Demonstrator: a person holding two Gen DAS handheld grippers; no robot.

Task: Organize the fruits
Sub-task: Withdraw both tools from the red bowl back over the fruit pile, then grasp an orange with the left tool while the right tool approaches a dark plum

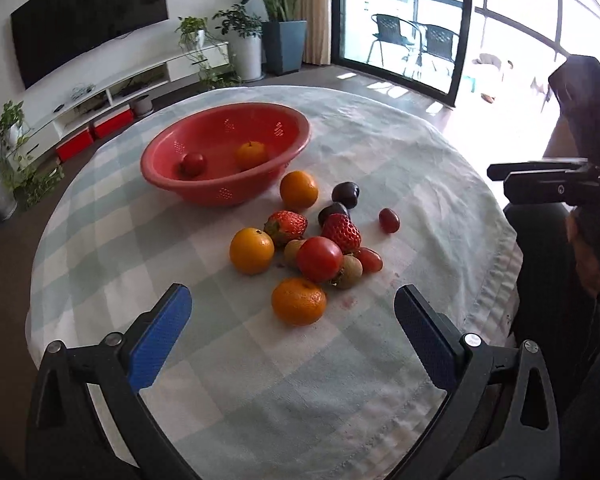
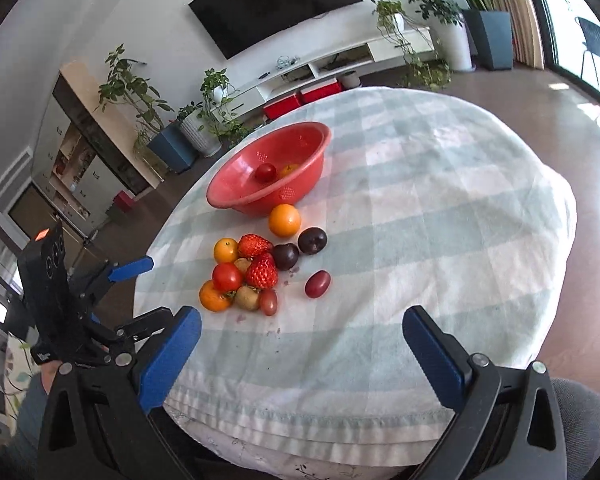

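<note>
A red perforated bowl stands on the checked tablecloth and holds a tomato and an orange. In front of it lies a heap of loose fruit: oranges, a tomato, strawberries, dark plums, kiwis and red grapes. My left gripper is open, its blue pads either side of the nearest orange but well short of it. My right gripper is open and empty, near the table's front edge, with the heap ahead on its left.
The round table's edge falls away just under the right gripper. The other gripper and the hand holding it show at the left of the right wrist view. A TV, a low white shelf and potted plants stand behind.
</note>
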